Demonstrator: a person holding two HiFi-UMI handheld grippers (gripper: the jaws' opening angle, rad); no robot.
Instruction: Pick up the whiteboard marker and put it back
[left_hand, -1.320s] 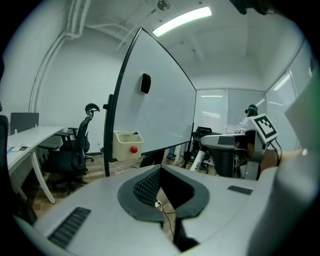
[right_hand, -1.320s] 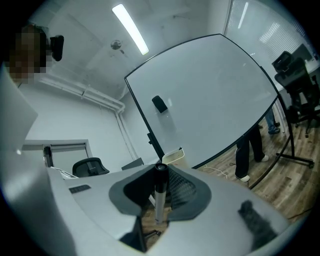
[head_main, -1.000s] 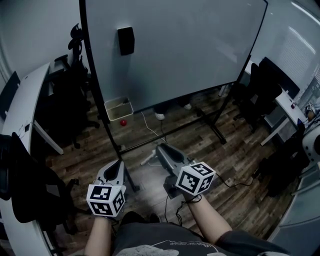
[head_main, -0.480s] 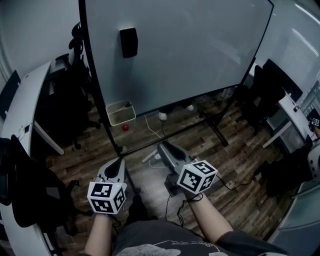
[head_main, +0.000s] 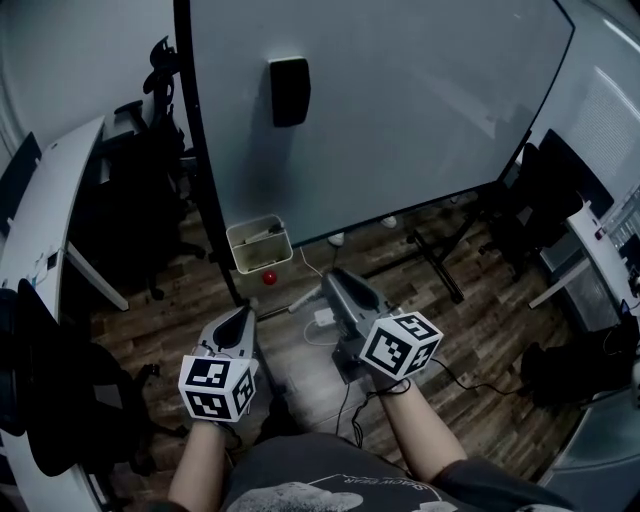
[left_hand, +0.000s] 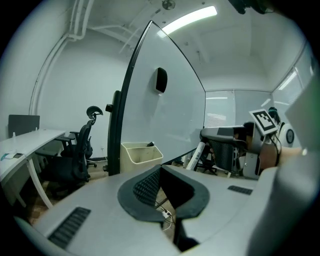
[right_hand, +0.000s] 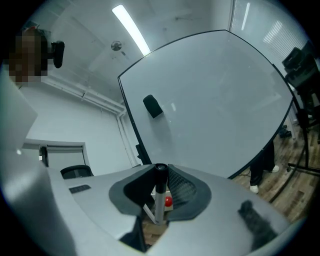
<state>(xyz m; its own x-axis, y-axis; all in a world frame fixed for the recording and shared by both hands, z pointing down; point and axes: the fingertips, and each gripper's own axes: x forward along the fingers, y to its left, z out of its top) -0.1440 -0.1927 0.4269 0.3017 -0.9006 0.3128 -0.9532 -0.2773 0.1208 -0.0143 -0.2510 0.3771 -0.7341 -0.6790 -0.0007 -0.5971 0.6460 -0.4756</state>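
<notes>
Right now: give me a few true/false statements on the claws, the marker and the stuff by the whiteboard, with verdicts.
1. The right claw is closed on the whiteboard marker. True.
2. The left claw holds the black eraser. False: its jaws are together with nothing between them; the black eraser sits on the whiteboard.
3. The red ball lies inside the white bin. False: it lies on the floor just beside the white bin.
4. The whiteboard marker stands upright between the right claw's jaws, dark cap on top. True.
</notes>
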